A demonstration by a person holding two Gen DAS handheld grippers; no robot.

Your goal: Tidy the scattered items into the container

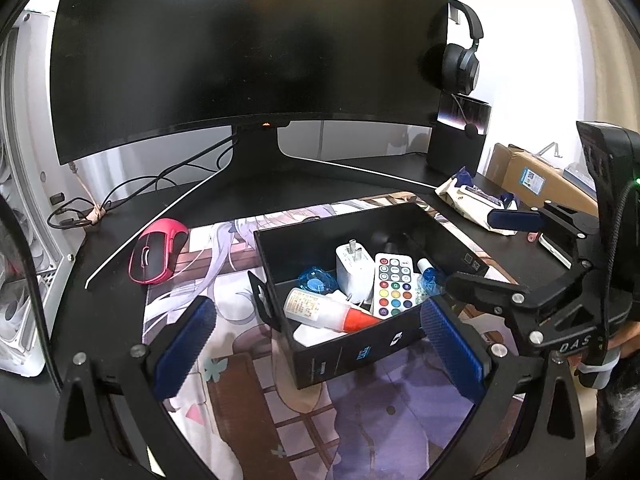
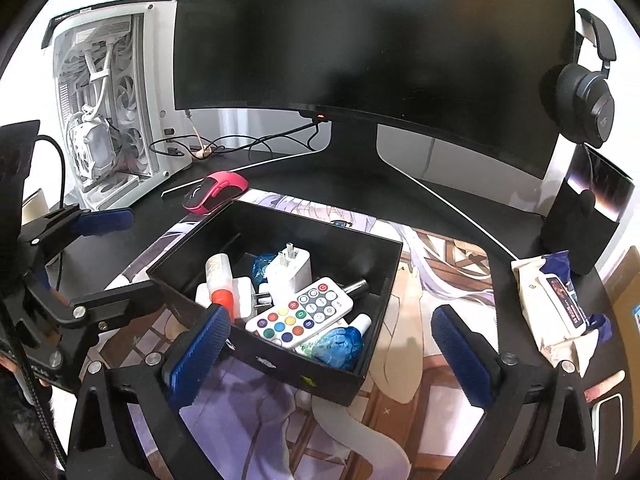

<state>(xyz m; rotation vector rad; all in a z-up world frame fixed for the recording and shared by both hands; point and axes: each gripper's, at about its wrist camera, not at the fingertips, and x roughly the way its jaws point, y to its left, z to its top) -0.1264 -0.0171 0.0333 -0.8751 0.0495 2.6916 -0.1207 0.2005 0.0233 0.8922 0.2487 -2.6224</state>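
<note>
A dark monitor is looming over the desk mat, where the black box is sitting. Inside it are lying a charger, a remote and a glue bottle. Both the left gripper and the right gripper are gaping wide and empty around its near wall.

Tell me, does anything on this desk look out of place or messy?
The black box sits askew on the desk mat, its contents piled loosely. A crumpled wipes pack lies outside it, right of the mat.
</note>
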